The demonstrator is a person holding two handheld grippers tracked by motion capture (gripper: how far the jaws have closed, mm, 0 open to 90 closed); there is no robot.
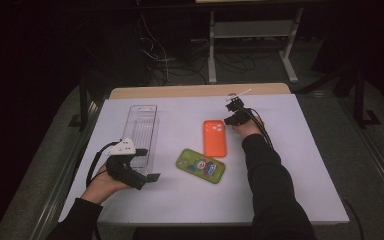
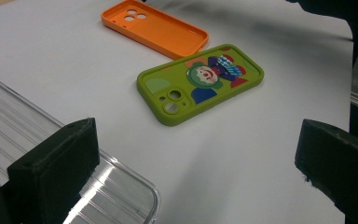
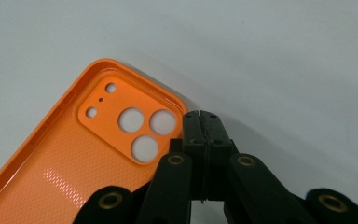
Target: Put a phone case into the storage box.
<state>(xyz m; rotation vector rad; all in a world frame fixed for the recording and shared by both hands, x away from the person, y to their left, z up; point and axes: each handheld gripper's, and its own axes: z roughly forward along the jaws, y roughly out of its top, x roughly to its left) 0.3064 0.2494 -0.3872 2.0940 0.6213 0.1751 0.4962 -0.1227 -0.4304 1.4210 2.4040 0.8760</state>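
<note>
The orange case (image 1: pixel 215 138) is lying inside-up near the middle of the bench (image 1: pixel 300 165), with the green case (image 1: pixel 200 165) just near-left of it and the clear tray (image 1: pixel 141 131) well off to the left. The right tool (image 1: pixel 230 119) is sitting at the orange case's far-right corner, by the camera cut-outs; in the right gripper view its jaws are pressed together, and whether a bit of the rim (image 3: pixel 179 105) is being pinched between them I cannot tell. The left tool (image 1: pixel 147 165) is hovering spread wide over the tray's near end, holding nothing.

The orange case is looking light, thin and somewhat flexible, likely a soft plastic shell, so it is probably bending if lifted by one corner and sliding easily on the smooth bench. The raised rim along a long side seems the best place to grip, since the flat floor gives nothing to pinch.

No brand or writing is readable; the green case is showing just a cartoon clown picture (image 2: pixel 212 74).
</note>
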